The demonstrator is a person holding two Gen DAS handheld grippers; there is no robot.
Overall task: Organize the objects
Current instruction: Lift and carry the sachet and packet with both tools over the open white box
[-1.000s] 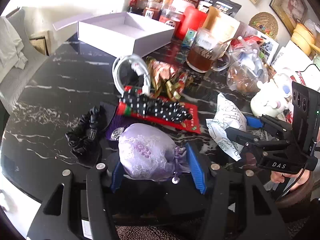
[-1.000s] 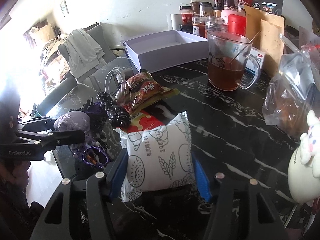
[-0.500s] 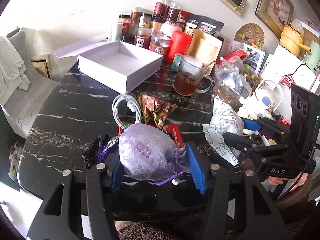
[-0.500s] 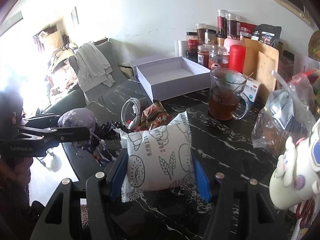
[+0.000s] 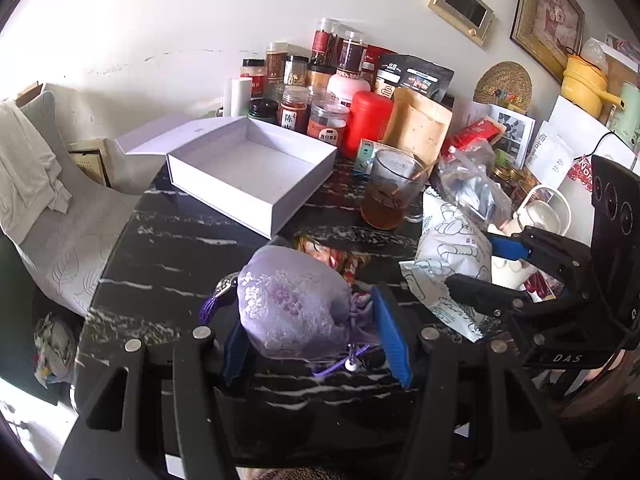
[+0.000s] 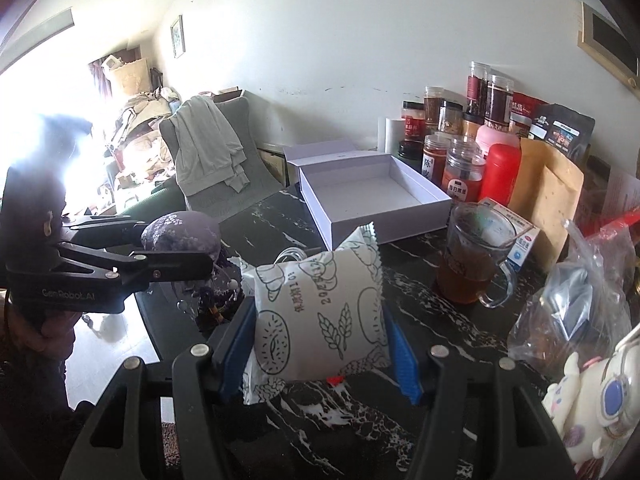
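Note:
A lilac drawstring pouch (image 5: 292, 312) hangs above the black marble table (image 5: 168, 248), clamped between the blue pads of my left gripper (image 5: 312, 332). In the right wrist view the same pouch (image 6: 180, 232) shows at the left in that gripper. My right gripper (image 6: 320, 332) is shut on a white snack packet (image 6: 320, 312) with printed leaf drawings, also lifted off the table; the left wrist view shows the packet (image 5: 452, 256) at the right. An open white box (image 5: 248, 168), empty, lies beyond both, and appears as the white box (image 6: 372, 196) in the right wrist view.
A glass mug of brown tea (image 6: 472, 260) stands right of the box. Jars, a red canister (image 5: 368, 120) and bags crowd the back wall. A clear plastic bag (image 6: 568, 312) and a white plush toy (image 6: 592, 400) sit at the right. A red snack wrapper (image 5: 332, 256) lies below the pouch.
Both grippers have risen from the table, each carrying its item. The scrunchie, cable and dotted band have dropped out of the left view, and the box now shows more fully.

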